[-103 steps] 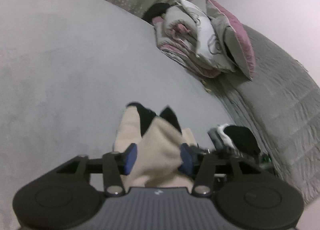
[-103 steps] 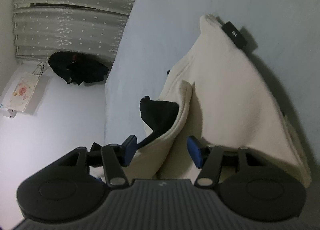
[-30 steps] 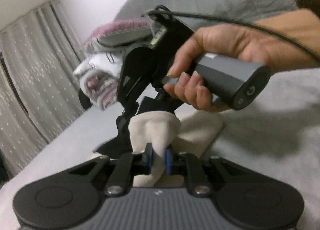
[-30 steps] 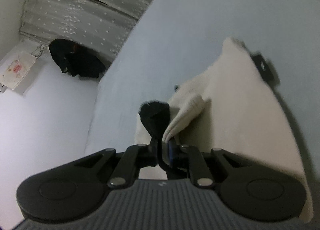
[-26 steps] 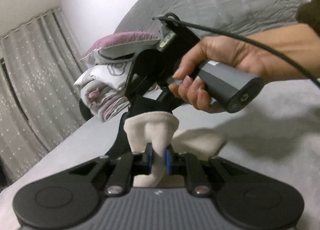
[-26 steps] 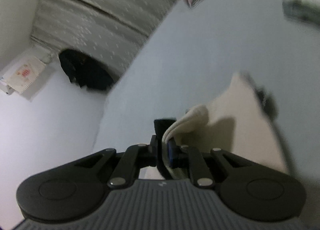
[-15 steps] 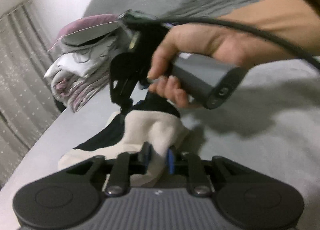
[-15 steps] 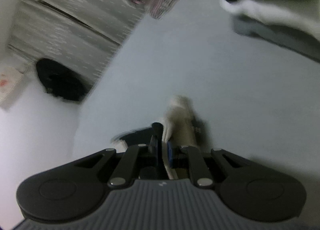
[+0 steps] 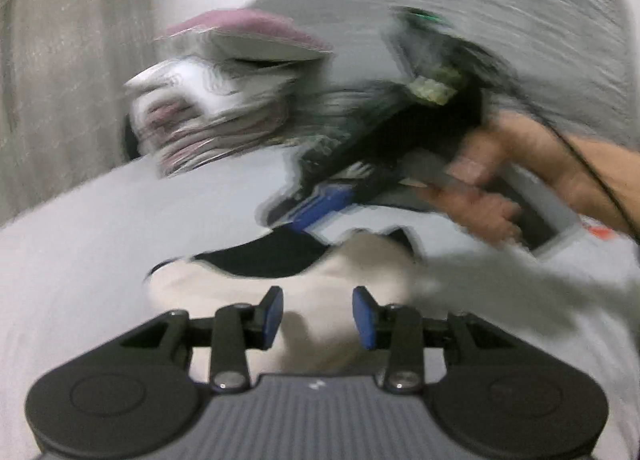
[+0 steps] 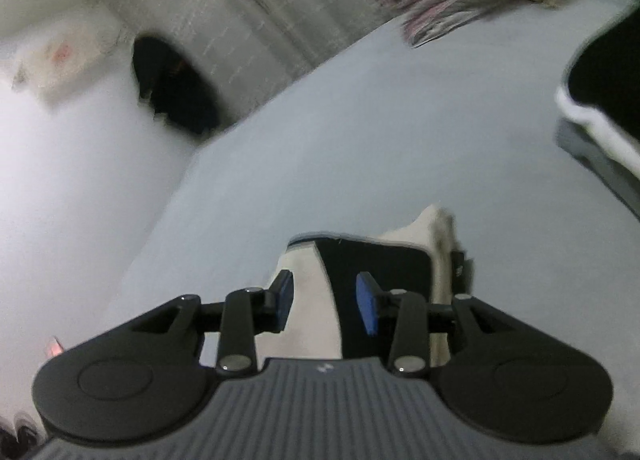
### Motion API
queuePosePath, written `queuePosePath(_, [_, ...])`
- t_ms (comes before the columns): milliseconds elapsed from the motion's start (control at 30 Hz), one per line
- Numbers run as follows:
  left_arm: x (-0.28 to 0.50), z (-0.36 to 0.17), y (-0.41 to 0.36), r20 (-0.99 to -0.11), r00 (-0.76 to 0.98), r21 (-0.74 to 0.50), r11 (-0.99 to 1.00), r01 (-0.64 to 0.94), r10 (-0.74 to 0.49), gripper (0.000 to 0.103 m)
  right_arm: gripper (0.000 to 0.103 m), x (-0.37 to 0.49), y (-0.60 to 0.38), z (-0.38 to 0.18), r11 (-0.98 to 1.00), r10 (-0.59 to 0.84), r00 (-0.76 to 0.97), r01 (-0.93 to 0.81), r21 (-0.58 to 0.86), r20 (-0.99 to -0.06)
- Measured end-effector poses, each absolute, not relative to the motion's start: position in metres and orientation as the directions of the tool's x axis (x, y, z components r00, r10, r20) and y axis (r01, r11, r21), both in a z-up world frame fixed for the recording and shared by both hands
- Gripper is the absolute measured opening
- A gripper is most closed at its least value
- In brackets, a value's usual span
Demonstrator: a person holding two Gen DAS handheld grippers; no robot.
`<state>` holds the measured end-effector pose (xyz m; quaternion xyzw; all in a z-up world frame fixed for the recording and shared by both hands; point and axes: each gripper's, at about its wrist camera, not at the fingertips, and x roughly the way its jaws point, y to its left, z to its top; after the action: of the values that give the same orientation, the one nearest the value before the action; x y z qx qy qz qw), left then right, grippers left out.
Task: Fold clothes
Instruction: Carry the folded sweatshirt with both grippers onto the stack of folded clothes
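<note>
Cream-and-black folded fleece garment [image 9: 320, 264] lies on the grey bed [image 9: 100, 220]; left hand-held gripper [image 9: 318, 318] and right hand-held gripper [image 10: 325, 302] both gape, empty.

Soft matt cream cloth garment [image 9: 320, 280]; grey bedsheet [image 10: 360, 132].

The left wrist view sits low and close over the bed [image 9: 100, 228], looking forward between its own gripper's [image 9: 318, 318] fingers at the bottom of the frame, toward the pile of bedding [image 9: 224, 100] at upper left and the headboard [image 9: 520, 20] at upper right. The right wrist view also hangs close over the bed [image 10: 360, 132], tilted, facing the curtain [image 10: 248, 16] at upper centre. Both views share the cream and black garment [image 9: 328, 264] [image 10: 372, 260], the bedding and the grey bed surface.
</note>
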<state>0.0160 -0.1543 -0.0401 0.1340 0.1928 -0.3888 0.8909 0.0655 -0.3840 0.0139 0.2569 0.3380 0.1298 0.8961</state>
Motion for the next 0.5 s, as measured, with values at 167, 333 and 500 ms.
queuePosePath(167, [0.038,-0.059,-0.144,-0.49,0.593,-0.043,0.697,0.715,-0.639,0.04,0.038,0.061,-0.377,0.004,0.873,0.399,0.69,-0.084,0.481,-0.604])
queuePosePath(333, [0.041,-0.067,-0.147,-0.554,0.516,-0.026,0.634,0.773,-0.653,0.044,0.029,0.049,-0.389,0.003,0.874,0.378,0.683,-0.042,0.483,-0.625])
queuePosePath(500, [0.082,-0.056,-0.115,-0.521,0.458,-0.298,0.656,0.693,-0.721,0.057,0.066,0.038,-0.402,0.002,0.875,0.357,0.675,-0.001,0.484,-0.645])
